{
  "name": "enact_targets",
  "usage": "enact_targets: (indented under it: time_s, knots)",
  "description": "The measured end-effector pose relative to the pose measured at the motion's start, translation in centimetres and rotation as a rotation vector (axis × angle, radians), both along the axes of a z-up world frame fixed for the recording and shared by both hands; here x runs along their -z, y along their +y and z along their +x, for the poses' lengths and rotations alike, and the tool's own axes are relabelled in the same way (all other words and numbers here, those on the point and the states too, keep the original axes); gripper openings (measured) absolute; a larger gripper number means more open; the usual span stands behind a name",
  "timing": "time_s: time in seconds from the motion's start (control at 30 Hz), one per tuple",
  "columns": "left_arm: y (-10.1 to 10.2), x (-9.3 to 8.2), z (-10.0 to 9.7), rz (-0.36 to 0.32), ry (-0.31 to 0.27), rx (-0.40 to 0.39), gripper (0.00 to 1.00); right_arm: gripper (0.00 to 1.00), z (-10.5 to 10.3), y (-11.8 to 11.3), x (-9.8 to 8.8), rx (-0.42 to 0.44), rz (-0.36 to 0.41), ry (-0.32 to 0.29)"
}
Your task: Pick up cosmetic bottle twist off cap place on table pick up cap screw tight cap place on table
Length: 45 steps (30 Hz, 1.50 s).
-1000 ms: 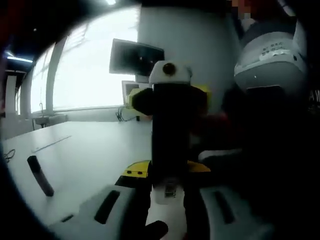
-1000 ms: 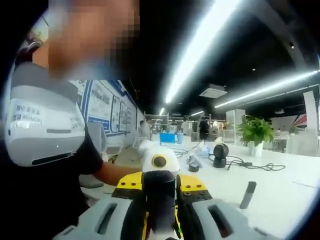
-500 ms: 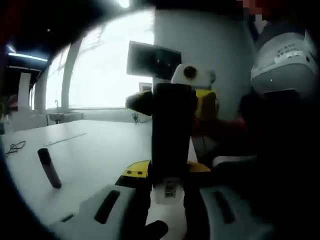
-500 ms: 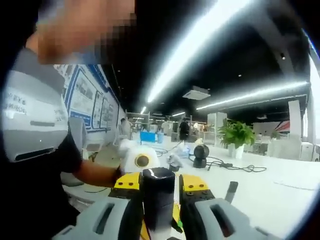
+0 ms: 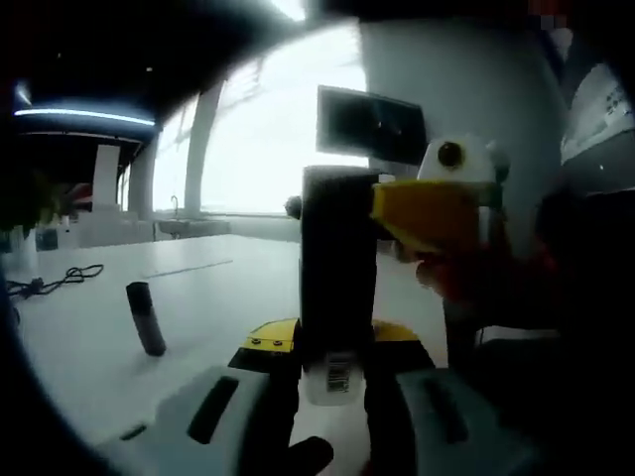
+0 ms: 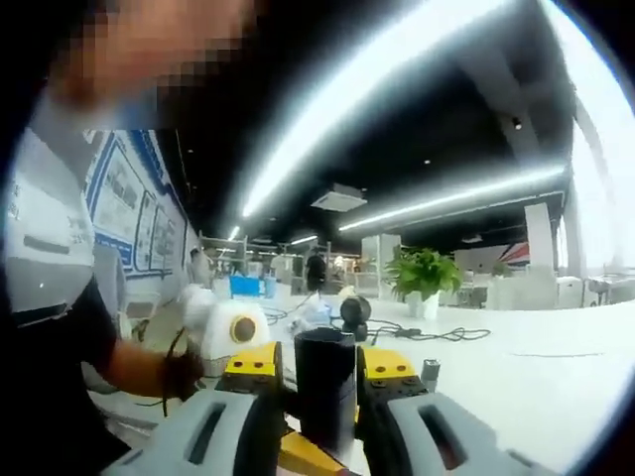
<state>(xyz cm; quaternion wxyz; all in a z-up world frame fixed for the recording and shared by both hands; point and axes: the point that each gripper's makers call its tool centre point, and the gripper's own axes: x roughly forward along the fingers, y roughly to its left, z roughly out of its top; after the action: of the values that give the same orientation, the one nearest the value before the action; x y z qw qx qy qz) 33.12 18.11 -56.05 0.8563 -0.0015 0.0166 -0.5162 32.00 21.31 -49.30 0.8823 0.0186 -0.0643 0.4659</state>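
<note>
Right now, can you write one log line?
left gripper: shut on tall black cosmetic bottle | right gripper: shut on its black cap

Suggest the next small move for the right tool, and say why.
Probably lower the right tool to the table and release the cap. It grips a dark cylinder, apparently the cap, while the left tool holds the bottle apart from it.

A white table carries a dark upright stick and cables.
</note>
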Motion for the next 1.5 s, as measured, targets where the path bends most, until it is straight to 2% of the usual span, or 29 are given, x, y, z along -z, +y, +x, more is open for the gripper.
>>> enact_targets:
  time_s: [0.1, 0.23, 0.3, 0.47, 0.7, 0.8, 0.97, 1.17, 1.33, 1.4, 1.5]
  knots:
    - [0.2, 0.0, 0.6, 0.001, -0.004, -0.051, 0.14, 0.23, 0.3, -0.2, 0.2, 0.026, 0.023, 0.008]
    - [0.2, 0.4, 0.9, 0.050, -0.040, -0.106, 0.14, 0.23, 0.6, -0.4, 0.6, 0.068, 0.041, 0.017]
    - [0.1, 0.7, 0.9, 0.034, -0.031, -0.119, 0.14, 0.23, 0.8, -0.5, 0.7, 0.091, 0.035, 0.010]
    - [0.2, 1.6, 1.2, 0.051, -0.023, -0.173, 0.14, 0.22, 0.8, -0.4, 0.5, 0.141, 0.013, -0.008]
    - [0.6, 1.5, 1.4, 0.023, -0.013, -0.228, 0.14, 0.22, 1.1, -0.5, 0.4, 0.198, -0.018, -0.034]
    - [0.7, 1.2, 1.4, 0.026, -0.025, -0.249, 0.14, 0.22, 1.1, -0.4, 0.3, 0.193, -0.003, -0.027]
    - [0.7, 0.9, 1.5, 0.029, -0.036, -0.259, 0.14, 0.23, 1.3, -0.6, 0.2, 0.199, 0.006, -0.025]
    - [0.5, 1.2, 1.6, 0.027, -0.019, -0.261, 0.14, 0.22, 1.6, -0.4, 0.5, 0.218, -0.014, -0.021]
    - [0.3, 1.2, 1.6, 0.060, -0.051, -0.280, 0.14, 0.20, 1.9, -0.4, 0.6, 0.233, -0.022, -0.021]
    - [0.3, 1.2, 1.7, 0.068, -0.057, -0.282, 0.14, 0.17, 2.0, -0.4, 0.8, 0.238, -0.034, -0.014]
    - [0.3, 1.5, 1.6, 0.071, -0.047, -0.279, 0.14, 0.17, 2.1, -0.6, 1.0, 0.242, -0.031, 0.000]
